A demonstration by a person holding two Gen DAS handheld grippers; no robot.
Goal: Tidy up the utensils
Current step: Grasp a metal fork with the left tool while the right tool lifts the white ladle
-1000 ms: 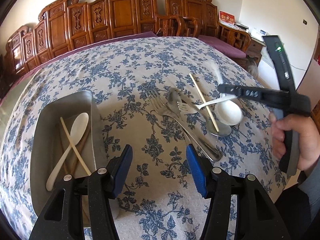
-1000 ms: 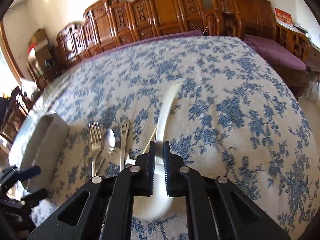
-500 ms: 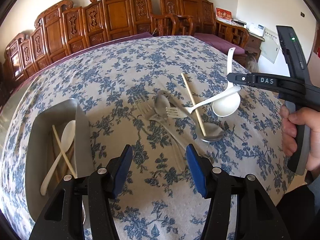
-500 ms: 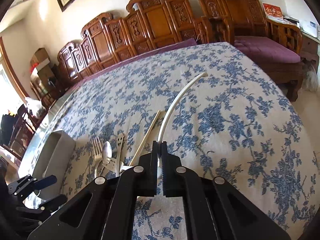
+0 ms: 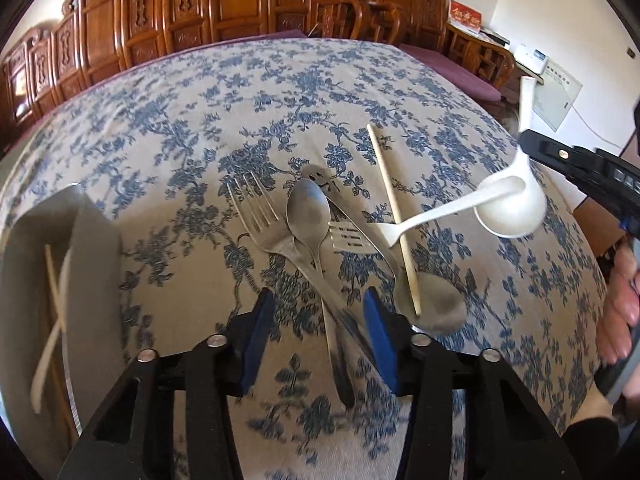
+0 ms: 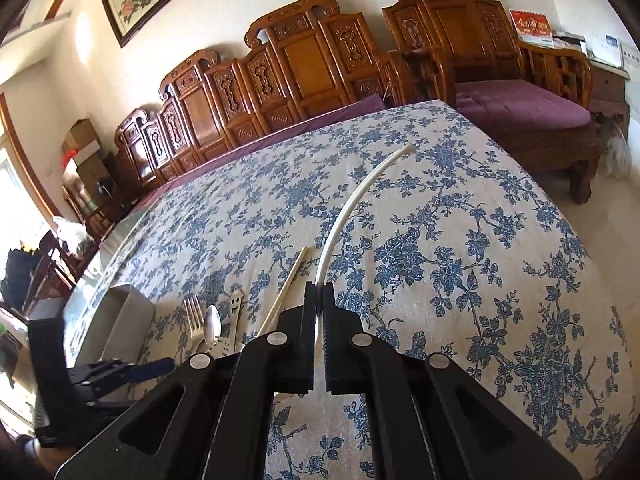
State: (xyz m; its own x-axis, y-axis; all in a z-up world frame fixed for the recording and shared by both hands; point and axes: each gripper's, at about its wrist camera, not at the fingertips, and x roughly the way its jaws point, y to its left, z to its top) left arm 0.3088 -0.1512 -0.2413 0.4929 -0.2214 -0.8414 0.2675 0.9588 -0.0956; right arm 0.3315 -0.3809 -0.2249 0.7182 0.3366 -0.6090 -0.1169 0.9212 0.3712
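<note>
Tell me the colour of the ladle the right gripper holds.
White ladle, shut in the right gripper; clearest in the left wrist view.

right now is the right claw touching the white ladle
Touching. The right wrist view shows the right claw shut on the white ladle, its thin handle pinched between both pads. The left wrist view shows the bowl hanging clear of the tablecloth.

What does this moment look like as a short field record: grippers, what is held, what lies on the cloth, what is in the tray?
right gripper: shut on the white ladle, lifted clear of the cloth
left gripper: jaws closing, low over the metal handles, pads not yet pressing
on tablecloth: large fork, metal spoon, small fork, chopstick, big metal spoon, white plastic fork
tray: pale spoon, chopsticks
</note>
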